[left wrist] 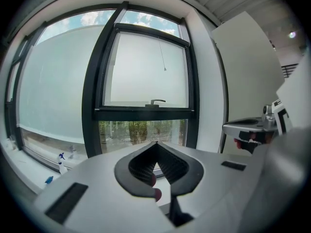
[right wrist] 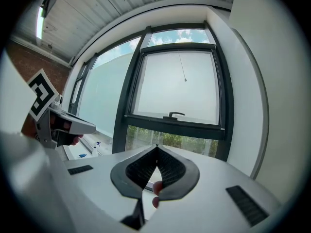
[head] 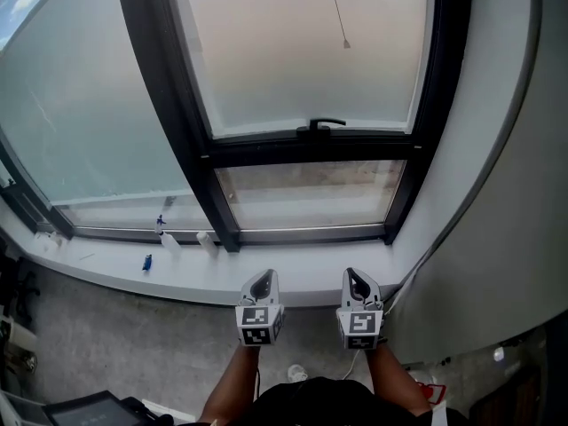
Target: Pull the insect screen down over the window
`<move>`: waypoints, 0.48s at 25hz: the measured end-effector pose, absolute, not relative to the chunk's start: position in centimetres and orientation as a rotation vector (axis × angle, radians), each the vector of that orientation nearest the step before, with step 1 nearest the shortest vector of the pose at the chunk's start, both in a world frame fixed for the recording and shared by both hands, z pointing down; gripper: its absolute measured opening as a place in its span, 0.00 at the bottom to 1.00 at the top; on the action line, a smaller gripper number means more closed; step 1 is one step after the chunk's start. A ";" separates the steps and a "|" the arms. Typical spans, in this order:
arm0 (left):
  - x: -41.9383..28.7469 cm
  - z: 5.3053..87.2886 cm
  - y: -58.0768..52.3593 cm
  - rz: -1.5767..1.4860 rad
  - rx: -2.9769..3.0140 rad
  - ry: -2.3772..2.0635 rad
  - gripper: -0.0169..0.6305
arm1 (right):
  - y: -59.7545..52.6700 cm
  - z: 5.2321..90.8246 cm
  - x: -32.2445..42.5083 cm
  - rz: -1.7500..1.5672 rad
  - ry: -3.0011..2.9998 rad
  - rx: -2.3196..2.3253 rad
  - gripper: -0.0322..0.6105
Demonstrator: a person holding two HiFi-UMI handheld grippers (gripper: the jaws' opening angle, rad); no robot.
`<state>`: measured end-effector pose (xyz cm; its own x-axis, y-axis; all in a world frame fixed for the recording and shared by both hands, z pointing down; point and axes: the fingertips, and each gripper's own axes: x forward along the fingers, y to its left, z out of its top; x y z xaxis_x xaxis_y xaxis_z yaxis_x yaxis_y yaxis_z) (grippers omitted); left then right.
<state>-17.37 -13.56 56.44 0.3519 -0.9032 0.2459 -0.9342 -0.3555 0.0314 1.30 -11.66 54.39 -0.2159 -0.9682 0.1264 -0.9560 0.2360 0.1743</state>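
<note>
Below the window (head: pixel 311 193) runs a white sill (head: pixel 293 278). Towards my left a spray bottle (head: pixel 163 231) with a blue trigger stands on it. Just to its right is a small white bottle (head: pixel 206 242), close to the dark frame post. A small blue thing (head: pixel 147 262) lies nearer the sill's front edge, apart from both. At the far left end sit some pale items (head: pixel 49 233) I cannot make out. Under the sill is grey floor (head: pixel 115 335), with a small white thing (head: pixel 296 374) lying on it close in front of me.
</note>
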 end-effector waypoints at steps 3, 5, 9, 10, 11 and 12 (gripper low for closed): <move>-17.8 56.6 -14.9 0.294 2.462 -1.655 0.03 | -12.7 54.3 1.1 -0.047 -2.249 1.880 0.06; -17.9 56.8 -15.4 0.294 2.468 -1.643 0.03 | -13.0 54.1 0.5 -0.042 -2.271 1.881 0.06; -17.9 56.2 -16.5 0.280 2.480 -1.638 0.03 | -14.0 54.0 0.1 -0.056 -2.305 1.862 0.06; -17.9 56.1 -16.7 0.275 2.481 -1.637 0.03 | -14.3 54.1 0.3 -0.051 -2.303 1.868 0.06; -17.8 56.0 -17.0 0.273 2.481 -1.636 0.03 | -14.6 54.1 0.4 -0.048 -2.300 1.873 0.06; -17.8 56.1 -17.2 0.272 2.480 -1.634 0.03 | -14.9 54.1 0.6 -0.045 -2.297 1.875 0.06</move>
